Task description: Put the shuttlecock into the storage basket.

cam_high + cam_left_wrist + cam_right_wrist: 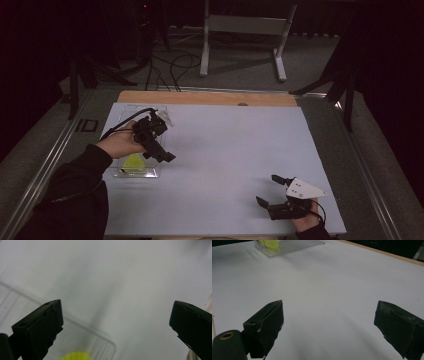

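The left gripper (159,145) is up in the air, held in a person's left hand (120,142). Its two black jaws are spread wide, with a big gap between them. Nothing is in the gap. A black cable (127,120) runs from the back of this gripper.

Right under the left gripper sits a clear plastic tray (150,174). It is long and see-through, and it lies on the white table top (225,150). Inside the tray, at the end close to the person, is a small yellow-green thing (133,162). It is just below the gripper and a little behind its jaws. The gripper is not touching it.

In the left gripper view, one rounded corner of the tray (110,345) shows low down between the jaws. A bit of the yellow-green thing (75,356) peeks in at the very bottom, nearer to the jaw on the left of that view.

The right gripper (270,191) is low over the table, well apart from the tray. A hand (306,220) holds it from behind. It has a grey three-cornered plate (302,189) on top. Its jaws are wide apart too, and they hold nothing.

In the right gripper view, bare white table (329,302) lies between the jaws. The tray (292,246) is far ahead of this gripper, off toward the left jaw, and the yellow-green thing (270,243) sits in it.
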A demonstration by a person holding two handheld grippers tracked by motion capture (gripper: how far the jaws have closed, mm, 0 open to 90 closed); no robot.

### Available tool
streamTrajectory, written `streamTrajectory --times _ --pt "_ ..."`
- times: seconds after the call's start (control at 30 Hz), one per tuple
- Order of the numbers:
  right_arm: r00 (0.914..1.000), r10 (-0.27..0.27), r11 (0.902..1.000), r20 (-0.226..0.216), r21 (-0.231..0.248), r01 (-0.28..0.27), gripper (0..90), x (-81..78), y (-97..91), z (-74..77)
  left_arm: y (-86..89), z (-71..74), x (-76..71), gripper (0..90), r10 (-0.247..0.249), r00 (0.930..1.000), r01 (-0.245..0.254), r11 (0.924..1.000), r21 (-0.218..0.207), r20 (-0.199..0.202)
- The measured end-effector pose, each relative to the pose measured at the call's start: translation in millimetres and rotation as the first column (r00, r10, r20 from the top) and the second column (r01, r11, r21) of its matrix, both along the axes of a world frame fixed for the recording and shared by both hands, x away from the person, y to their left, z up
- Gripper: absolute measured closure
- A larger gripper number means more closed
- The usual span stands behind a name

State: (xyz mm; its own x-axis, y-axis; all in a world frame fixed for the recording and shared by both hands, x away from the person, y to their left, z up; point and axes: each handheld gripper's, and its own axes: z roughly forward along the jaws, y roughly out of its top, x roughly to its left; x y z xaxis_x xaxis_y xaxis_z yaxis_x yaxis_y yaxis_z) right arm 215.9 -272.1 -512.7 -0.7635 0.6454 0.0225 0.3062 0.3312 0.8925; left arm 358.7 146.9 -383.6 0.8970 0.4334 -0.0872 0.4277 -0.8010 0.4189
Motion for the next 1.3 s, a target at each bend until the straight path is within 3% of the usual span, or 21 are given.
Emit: streamTrajectory --times 0.5,0.97,1.17,1.3 --pt "1.0 0.002 1.0 -0.004 -0.002 -0.002 9.0 -0.2 0.2 -0.1 -36.5 -14.7 -13.1 0.0 -0.11 0.9939 0.11 0.9919 -0.062 0.007" --pt "1.0 0.005 1.0 -0.003 -0.006 -0.005 9.1 0.1 0.7 -0.4 -55.9 -35.0 -26.5 0.0 -0.154 0.988 0.152 0.98 -0.128 -0.006" --pt "1.0 0.007 1.0 -0.007 -0.004 -0.007 9.0 0.0 0.9 -0.5 -61.2 -45.1 -32.5 0.0 -0.163 0.9866 0.161 0.9777 -0.134 -0.005" --pt "1.0 0.007 1.0 -0.005 -0.004 -0.007 9.0 -0.2 0.9 -0.2 -61.9 -51.1 -38.8 0.0 -0.161 0.9869 0.161 0.9759 -0.147 0.015"
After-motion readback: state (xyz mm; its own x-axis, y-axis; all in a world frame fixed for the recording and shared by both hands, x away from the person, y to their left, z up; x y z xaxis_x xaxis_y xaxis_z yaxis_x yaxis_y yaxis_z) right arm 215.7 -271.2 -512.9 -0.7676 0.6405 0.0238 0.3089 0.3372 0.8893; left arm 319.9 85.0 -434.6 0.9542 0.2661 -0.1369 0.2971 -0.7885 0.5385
